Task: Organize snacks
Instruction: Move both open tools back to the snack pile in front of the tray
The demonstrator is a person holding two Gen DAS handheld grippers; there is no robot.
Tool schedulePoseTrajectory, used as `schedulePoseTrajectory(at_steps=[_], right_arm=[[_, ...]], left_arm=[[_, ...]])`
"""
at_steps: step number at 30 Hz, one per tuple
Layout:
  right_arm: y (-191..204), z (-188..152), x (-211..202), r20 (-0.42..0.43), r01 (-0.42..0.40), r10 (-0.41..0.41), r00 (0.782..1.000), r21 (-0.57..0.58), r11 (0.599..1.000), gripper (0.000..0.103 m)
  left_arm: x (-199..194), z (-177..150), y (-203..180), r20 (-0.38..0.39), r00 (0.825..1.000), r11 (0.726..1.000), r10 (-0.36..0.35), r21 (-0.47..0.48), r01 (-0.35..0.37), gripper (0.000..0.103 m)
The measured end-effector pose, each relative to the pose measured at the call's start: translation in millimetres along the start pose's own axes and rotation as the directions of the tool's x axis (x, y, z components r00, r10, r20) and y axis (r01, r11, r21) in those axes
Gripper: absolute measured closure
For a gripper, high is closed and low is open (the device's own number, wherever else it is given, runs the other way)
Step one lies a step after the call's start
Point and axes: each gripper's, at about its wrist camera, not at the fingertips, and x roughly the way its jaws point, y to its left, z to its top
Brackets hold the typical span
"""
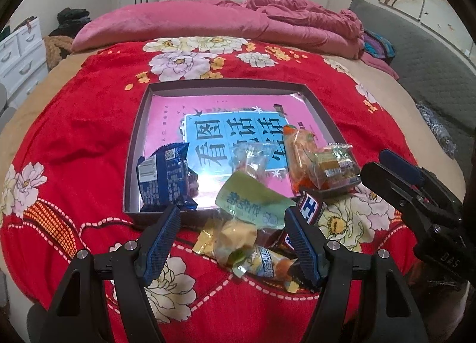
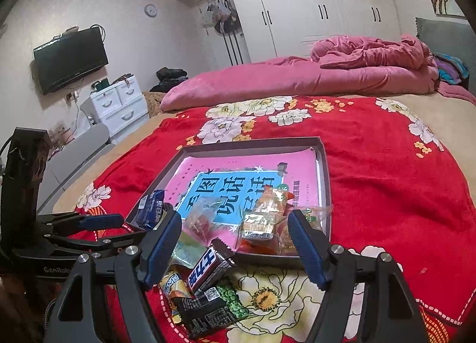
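progress: partway | tray (image 1: 135, 146): several snacks in | pile (image 1: 253, 242): loose between left gripper (image 1: 235, 242) jaws | both grippers spread, empty, right gripper (image 2: 235, 245) too

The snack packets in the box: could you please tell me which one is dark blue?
The dark blue packet in the box's near-left corner; the others there are clear or orange.

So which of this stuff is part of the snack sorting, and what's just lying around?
Job:
tray
blue packet in tray
orange packet in tray
green packet on tray edge
loose pile on blanket
black bar

Lying about:
pink quilt
TV
white drawers
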Motion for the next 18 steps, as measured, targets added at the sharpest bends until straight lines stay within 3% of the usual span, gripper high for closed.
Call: schedulePoseTrajectory(at_steps=[18], right_arm=[[17, -17, 8, -0.092, -0.031, 0.028, 0.995, -0.033, 0.999, 0.029]], left_arm=[[9, -14, 3, -0.041, 0.999, 1.000, 0.004, 0.003, -0.004, 0.029]])
